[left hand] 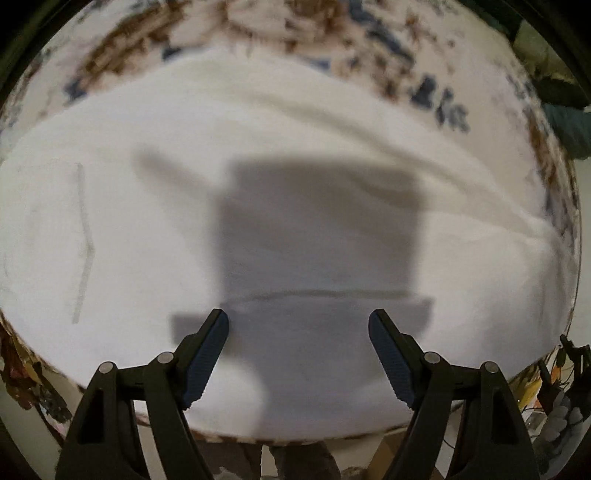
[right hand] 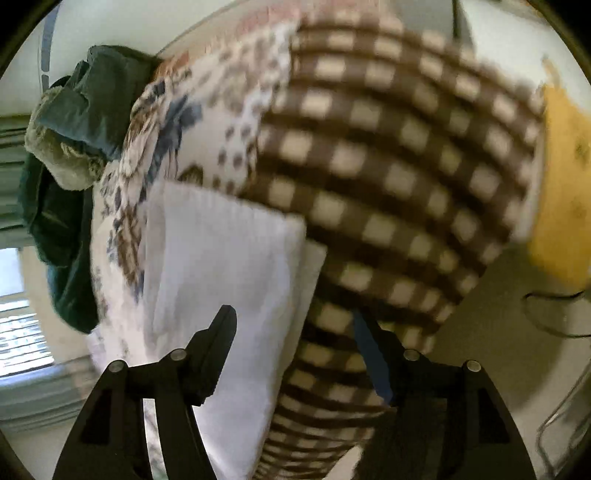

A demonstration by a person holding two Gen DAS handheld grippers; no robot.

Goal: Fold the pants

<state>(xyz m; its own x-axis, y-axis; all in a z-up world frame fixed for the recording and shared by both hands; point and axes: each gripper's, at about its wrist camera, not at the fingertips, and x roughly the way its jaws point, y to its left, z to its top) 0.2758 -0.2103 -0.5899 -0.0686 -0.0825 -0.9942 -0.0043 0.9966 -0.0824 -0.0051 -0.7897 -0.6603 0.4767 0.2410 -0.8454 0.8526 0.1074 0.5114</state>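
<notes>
From the left wrist camera, the left gripper (left hand: 299,317) hangs with its two black fingers spread wide and nothing between them; each finger carries a ribbed dark-blue pad (left hand: 207,363) on its inner face and is pinned to a black linkage by round metal rivets. Beneath it the white pants (left hand: 140,229) fill nearly the whole view as a smooth, matte cloth sheet, with soft ridges running from about 12 o'clock down to 3 o'clock, a faint stitched seam bent like a chevron at 9 o'clock, and a straight folded edge crossing just above the fingertips. The gripper's blocky shadow (left hand: 317,236) falls on the cloth at the centre. A floral bedspread (left hand: 258,33) in brown and blue on white shows blurred around the cloth from 10 to 2 o'clock. From the right wrist camera, the right gripper (right hand: 291,317) is likewise wide apart and grasps nothing. A folded part of the white pants (right hand: 221,258) lies from the centre toward 7 o'clock, its squared corner resting against a brown-and-cream checked blanket (right hand: 388,166) that spreads from 12 to 5 o'clock, motion-blurred. The floral bedspread (right hand: 159,122) sits at 10 o'clock, a dark green garment with fleecy lining (right hand: 74,155) at 9 o'clock, and a yellow cloth (right hand: 561,184) at 3 o'clock.
</notes>
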